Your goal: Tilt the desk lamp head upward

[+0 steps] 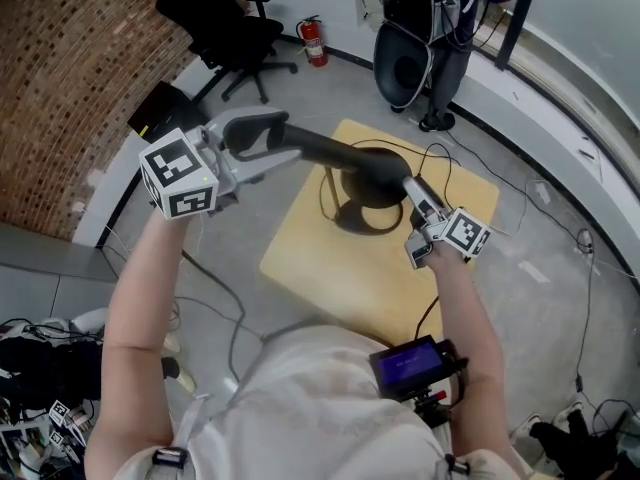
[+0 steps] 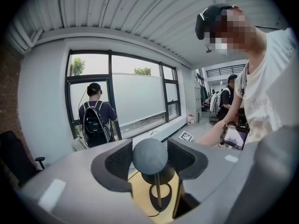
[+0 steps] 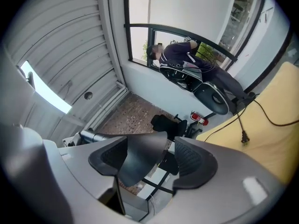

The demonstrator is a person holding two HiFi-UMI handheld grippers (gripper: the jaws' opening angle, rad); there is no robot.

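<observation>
Desk lamp [image 1: 335, 151] stands on the yellow table [image 1: 310, 268], with its ring base [image 1: 366, 218] near the middle of the top and the black arm slanting up toward the person's left.

Left gripper [image 1: 266, 142] is at the high end of that arm. In the left gripper view the ball end [image 2: 149, 155] fills the space between the fingers [image 2: 119, 161] with no gap visible on either side, so they are closed on it. The thin stem and the base are seen below it on the table.

Right gripper [image 1: 413, 190] is at the low end, by the lamp head [image 1: 376, 174]. In the right gripper view the fingers [image 3: 194, 164] are spread wide. The dark shade of the lamp head sits between them, overlapping the finger at that view's left and well clear of the other, so it is not gripped.

A cable [image 1: 440, 158] runs over the far side of the table. Beyond the table are a black office chair [image 1: 245, 28] and a red fire extinguisher [image 1: 315, 40] by the brick wall. A person with a backpack [image 2: 96, 120] stands at the window.
</observation>
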